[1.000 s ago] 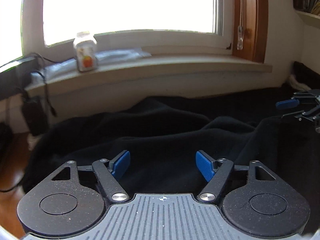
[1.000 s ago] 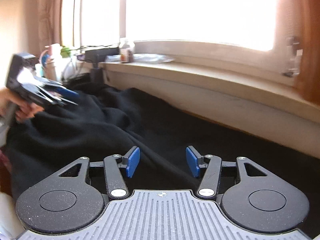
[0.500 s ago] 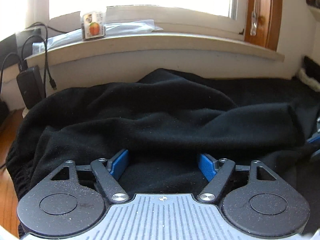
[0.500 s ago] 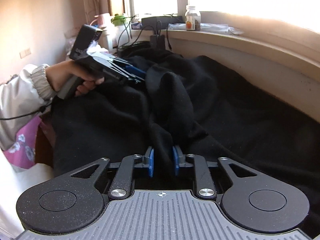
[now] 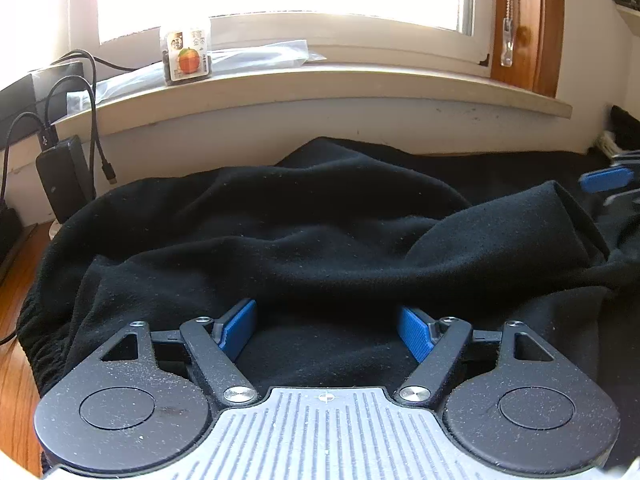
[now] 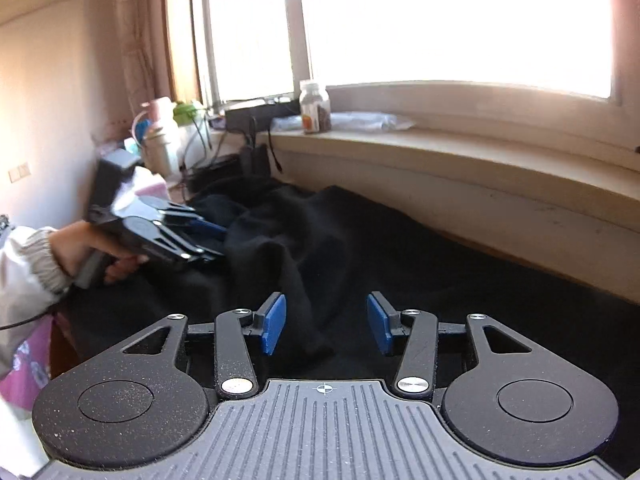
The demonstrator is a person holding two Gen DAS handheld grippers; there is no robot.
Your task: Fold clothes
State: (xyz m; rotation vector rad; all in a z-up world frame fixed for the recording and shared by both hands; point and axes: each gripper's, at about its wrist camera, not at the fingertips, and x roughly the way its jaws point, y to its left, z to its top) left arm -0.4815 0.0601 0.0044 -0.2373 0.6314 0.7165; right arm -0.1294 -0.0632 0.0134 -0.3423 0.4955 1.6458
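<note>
The left tongs (image 5: 327, 330) stand wide apart with nothing gripped, their blue pads (image 5: 239, 327) low over the black garment (image 5: 304, 248), which lies in rumpled folds directly ahead of them and spreads out to both sides, up to the wall under the windowsill (image 5: 320, 84). The right tongs (image 6: 325, 322) are likewise spread and grip nothing, with a sleeve-like fold of the garment (image 6: 296, 256) lying loose between the pads and running forward from them. Ahead and to the left of the right tongs, the left tongs (image 6: 208, 236) sit against the bunched cloth, and a labelled jar (image 5: 186, 56) stands on the windowsill beyond.
</note>
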